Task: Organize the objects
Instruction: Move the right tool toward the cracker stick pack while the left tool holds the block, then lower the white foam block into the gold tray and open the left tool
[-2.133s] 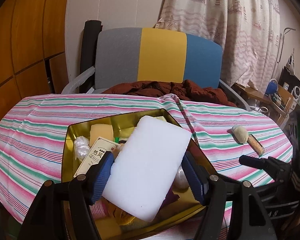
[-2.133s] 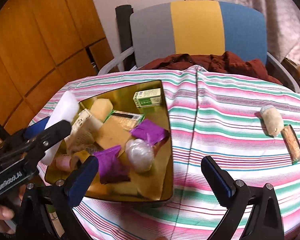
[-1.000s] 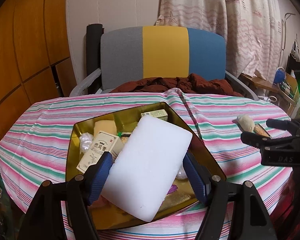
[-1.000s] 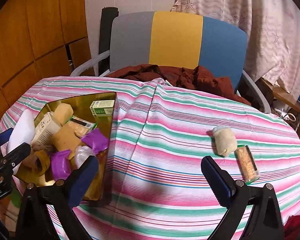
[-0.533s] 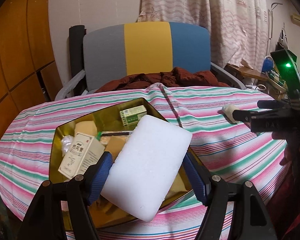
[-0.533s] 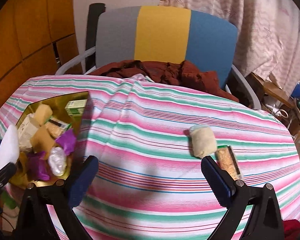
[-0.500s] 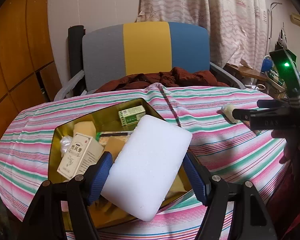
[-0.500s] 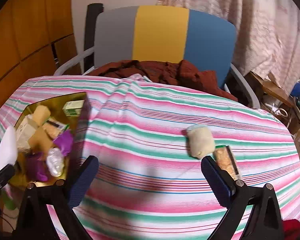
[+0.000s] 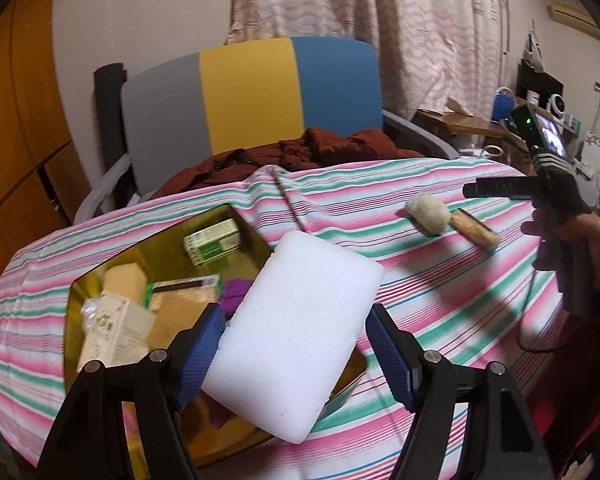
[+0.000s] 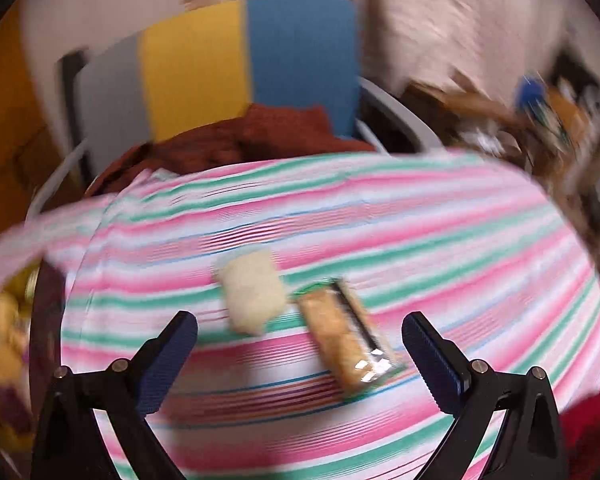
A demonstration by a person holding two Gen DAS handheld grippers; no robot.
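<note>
Left tongs (image 9: 296, 344) clamp white foam block (image 9: 300, 332) at frame centre.
Right tongs (image 10: 300, 340) gape wide, holding nothing, above snack bar (image 10: 346, 350).

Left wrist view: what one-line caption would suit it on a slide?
Left claw shut on a white foam block, held above a gold tray of small items on a striped tablecloth.
</note>
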